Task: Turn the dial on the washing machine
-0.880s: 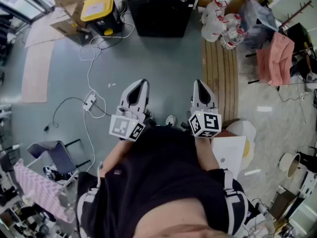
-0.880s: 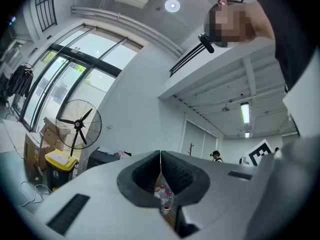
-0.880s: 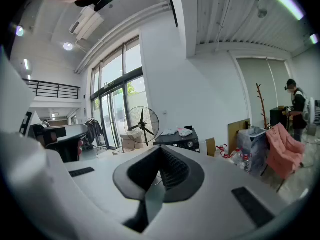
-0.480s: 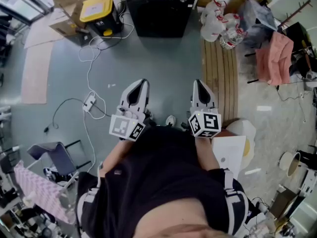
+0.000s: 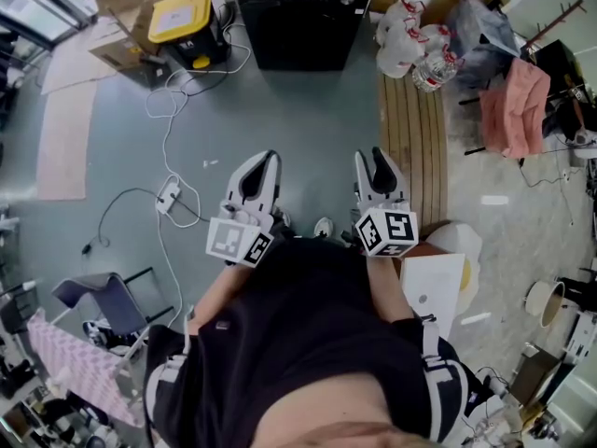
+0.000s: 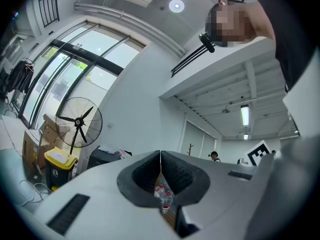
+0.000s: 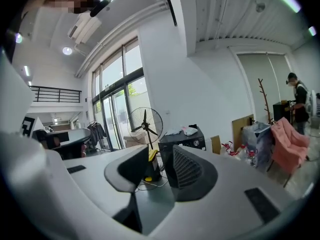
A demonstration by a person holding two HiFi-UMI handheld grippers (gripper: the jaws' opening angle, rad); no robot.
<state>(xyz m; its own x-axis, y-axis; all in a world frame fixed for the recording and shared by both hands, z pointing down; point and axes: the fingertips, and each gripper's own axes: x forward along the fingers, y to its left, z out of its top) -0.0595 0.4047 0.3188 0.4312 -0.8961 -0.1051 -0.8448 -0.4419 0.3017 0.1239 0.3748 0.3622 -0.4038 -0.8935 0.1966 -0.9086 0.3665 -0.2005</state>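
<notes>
Head view: grey floor (image 5: 317, 110), black washing machine (image 5: 303, 17) ahead; left gripper (image 5: 268, 157) jaws together, right gripper (image 5: 369, 157) apart, empty.

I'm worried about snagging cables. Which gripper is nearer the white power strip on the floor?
Left. The left gripper hangs just right of the power strip; the right gripper is farther right, by the wooden slats.

Black shirt (image 5: 308, 334) with white-striped sleeves (image 5: 440, 381); white, black-padded left hand-held gripper (image 5: 268, 160) and right hand-held gripper (image 5: 370, 161) carry marker cubes (image 5: 387, 232).
</notes>
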